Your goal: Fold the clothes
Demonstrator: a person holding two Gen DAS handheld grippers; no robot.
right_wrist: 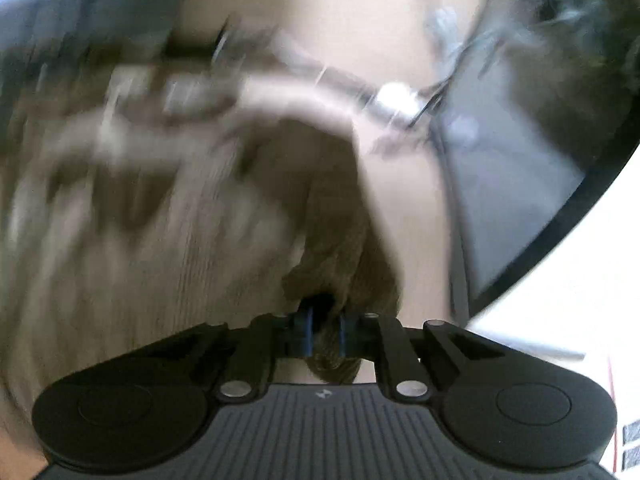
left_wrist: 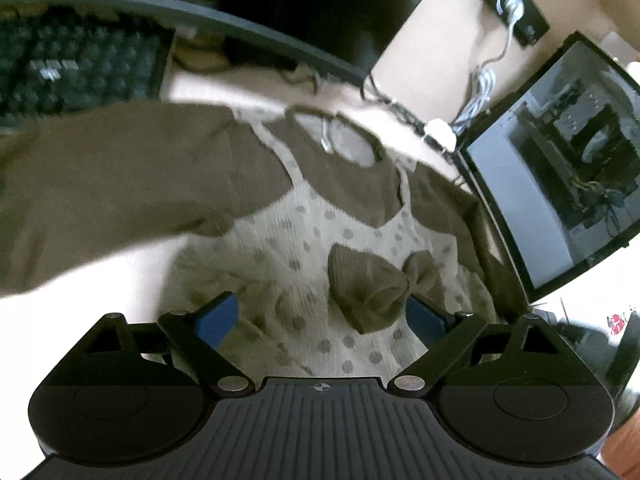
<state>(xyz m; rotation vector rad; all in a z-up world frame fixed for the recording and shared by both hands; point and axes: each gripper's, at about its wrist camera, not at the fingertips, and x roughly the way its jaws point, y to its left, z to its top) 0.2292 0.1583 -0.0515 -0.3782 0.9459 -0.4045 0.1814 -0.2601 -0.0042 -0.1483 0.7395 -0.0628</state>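
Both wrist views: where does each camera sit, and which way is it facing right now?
Left wrist: on the left gripper, looking down over its open jaws at the spread top, its bow between the pads.
Right wrist: on the right gripper, jaws shut on the top's brown fabric; blurred.
Shared: the top, the monitor at right.

The top [left_wrist: 304, 216] is lying spread on the table [left_wrist: 424, 52], neckline toward the far edge. Its bow [left_wrist: 376, 284] is sitting on the front, between the left gripper's [left_wrist: 324, 320] fingers. One sleeve [left_wrist: 100, 184] is stretching out to the left. A keyboard [left_wrist: 76, 64] is lying behind it at the far left, a monitor [left_wrist: 560, 184] is standing to the right, and cables [left_wrist: 476, 96] are lying behind the neckline. The right gripper [right_wrist: 325, 334] is pinching a fold of the top at its right edge.
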